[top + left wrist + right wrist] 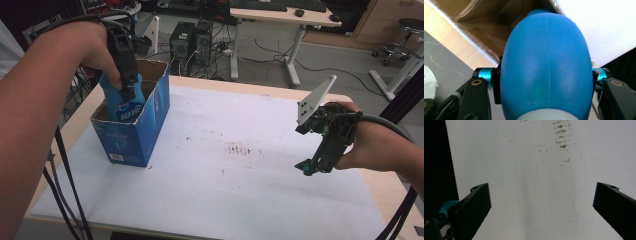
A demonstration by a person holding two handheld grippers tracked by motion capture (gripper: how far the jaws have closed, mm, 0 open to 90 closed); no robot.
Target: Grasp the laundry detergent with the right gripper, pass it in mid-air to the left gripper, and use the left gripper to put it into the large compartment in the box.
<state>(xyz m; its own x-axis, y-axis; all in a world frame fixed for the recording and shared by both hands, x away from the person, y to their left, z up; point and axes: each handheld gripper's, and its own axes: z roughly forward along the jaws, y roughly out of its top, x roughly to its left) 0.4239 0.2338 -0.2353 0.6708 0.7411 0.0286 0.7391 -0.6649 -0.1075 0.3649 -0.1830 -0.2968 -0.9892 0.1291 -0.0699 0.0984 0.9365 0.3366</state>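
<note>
A blue cardboard box [135, 120], open at the top, is seen standing on the white-covered surface [225, 185] near its far left corner. Above the box's opening the left tool [127, 82] is held pointing downward, and a blue rounded bottle [120, 102] is gripped between its jaws, the bottle's lower part already inside the box. In the left gripper view the blue rounded bottle [546, 67] is pressed on both flanks by the black jaws, with a white band visible at its near end and the brown inner walls of the box [486, 22] beyond it. Exactly how deep the bottle sits in the box cannot be told.

Well to the right of the box, the right tool [312, 167] is held just above the bare surface, a grey three-cornered plate [315, 100] standing on top of it. In the right gripper view its jaws are spread wide apart with nothing between them, and the white surface [536, 195] below is marked by a patch of brownish stains [561, 135]. The same stains [240, 149] lie between the box and the right tool in the high view.
</note>
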